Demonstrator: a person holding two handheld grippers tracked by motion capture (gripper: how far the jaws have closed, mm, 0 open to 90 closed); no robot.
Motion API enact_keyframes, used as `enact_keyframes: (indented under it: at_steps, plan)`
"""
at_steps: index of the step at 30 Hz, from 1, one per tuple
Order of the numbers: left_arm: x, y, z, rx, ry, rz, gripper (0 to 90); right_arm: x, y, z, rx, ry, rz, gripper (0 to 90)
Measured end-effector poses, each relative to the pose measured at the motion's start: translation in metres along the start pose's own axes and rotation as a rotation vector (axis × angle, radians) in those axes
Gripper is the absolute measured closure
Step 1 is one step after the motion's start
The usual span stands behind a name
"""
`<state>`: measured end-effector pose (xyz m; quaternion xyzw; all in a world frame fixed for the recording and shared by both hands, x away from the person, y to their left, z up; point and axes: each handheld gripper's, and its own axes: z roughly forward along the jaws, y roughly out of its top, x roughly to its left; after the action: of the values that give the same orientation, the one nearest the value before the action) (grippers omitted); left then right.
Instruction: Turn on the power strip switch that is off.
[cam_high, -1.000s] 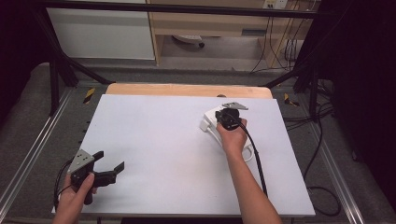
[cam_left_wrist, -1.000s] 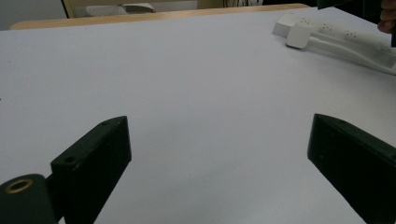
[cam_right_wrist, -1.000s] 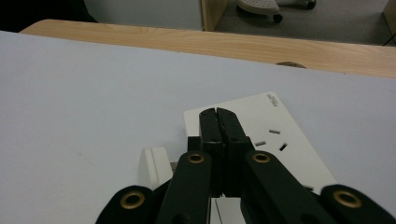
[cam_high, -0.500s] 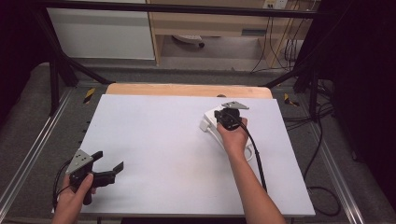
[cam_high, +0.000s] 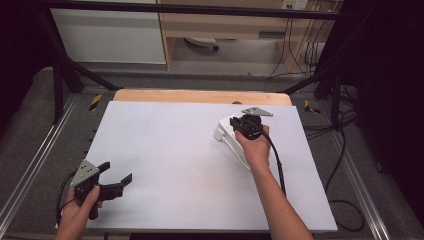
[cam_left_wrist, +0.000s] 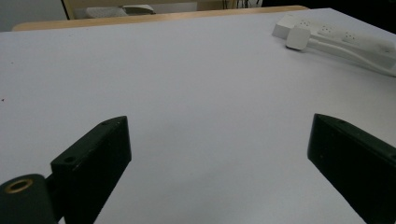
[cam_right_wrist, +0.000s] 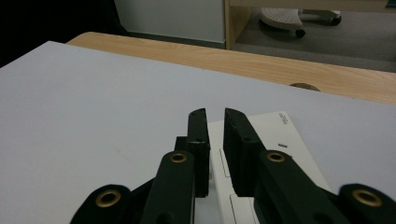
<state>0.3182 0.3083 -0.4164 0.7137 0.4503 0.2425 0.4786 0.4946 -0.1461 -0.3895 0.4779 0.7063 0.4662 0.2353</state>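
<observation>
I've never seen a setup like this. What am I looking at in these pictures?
A person holds a black two-jaw gripper in each hand. One camera looks down from above; one rides on each gripper, looking along its jaws. On the white table lies a white plastic power strip with a white cube-shaped plug near one end. The left gripper is wide open, empty. The right gripper is over the strip; its jaws have just been opening slightly, nothing between them.

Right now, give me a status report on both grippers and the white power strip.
Left gripper open, idle at near left. Right gripper just opening, narrow gap, nothing between its fingers, above the white plastic power strip. White plug adapter seated on the strip. Nothing in the way.
</observation>
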Motion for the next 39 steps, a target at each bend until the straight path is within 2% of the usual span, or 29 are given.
enact_keyframes:
  at_steps: [11, 20, 31, 34, 39]
  plan:
    - [0.001, 0.000, -0.001, -0.004, 0.005, -0.004, 6.2, 0.003, 0.006, -0.019, -0.013, 0.026, -0.012, 64.5]
    - [0.002, 0.000, -0.001, -0.006, 0.007, -0.005, 6.2, 0.004, 0.013, -0.038, -0.035, 0.050, -0.016, 35.0]
    - [0.002, 0.000, -0.002, -0.009, 0.006, -0.009, 6.2, 0.001, 0.014, -0.062, -0.050, 0.067, -0.043, 15.4]
    - [0.003, 0.000, -0.002, -0.007, 0.007, -0.009, 6.1, 0.000, 0.013, -0.068, -0.054, 0.090, -0.035, 9.8]
    - [0.004, 0.000, -0.002, -0.009, 0.009, -0.012, 6.2, -0.002, 0.010, -0.080, -0.074, 0.098, -0.041, 5.5]
